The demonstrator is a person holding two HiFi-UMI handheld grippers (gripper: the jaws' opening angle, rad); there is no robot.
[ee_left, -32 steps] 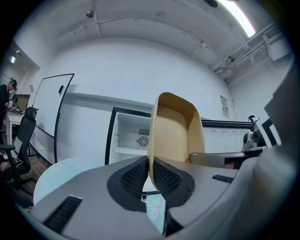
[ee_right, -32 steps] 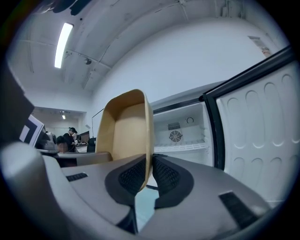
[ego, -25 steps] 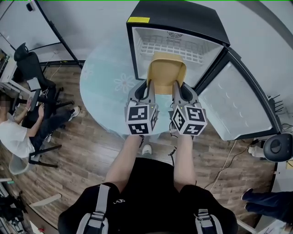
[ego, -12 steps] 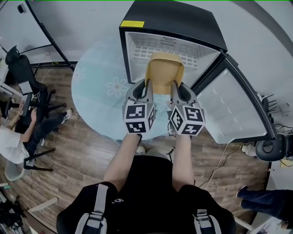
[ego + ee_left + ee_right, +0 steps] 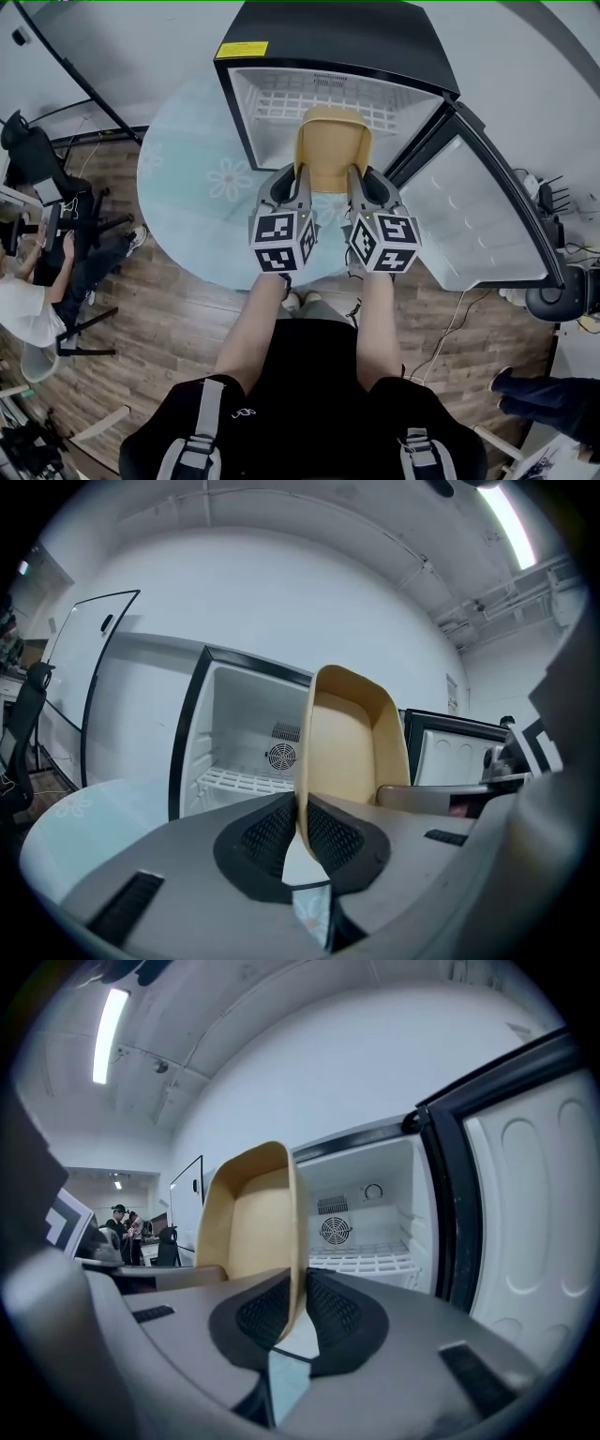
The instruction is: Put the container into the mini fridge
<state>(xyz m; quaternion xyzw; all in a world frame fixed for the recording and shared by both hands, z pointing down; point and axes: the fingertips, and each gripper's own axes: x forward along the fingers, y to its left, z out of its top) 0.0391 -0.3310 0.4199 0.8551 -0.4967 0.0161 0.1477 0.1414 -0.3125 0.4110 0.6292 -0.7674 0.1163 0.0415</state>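
- The tan thin-walled plastic container [image 5: 333,155] seems light and stiff.
- The left claw [image 5: 302,803] pinches its nine-o'clock rim, the right claw [image 5: 298,1288] its three-o'clock rim: sound holds.

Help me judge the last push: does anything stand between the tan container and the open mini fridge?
Nothing visible does. The door stands swung wide to the right, the wire shelf looks bare, and the container faces the open mini fridge head-on.

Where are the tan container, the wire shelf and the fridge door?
tan container [image 5: 333,155]: head view, its inside surface.
wire shelf [image 5: 281,103]: head view, left part of grid.
fridge door [image 5: 469,225]: head view, white inner liner.
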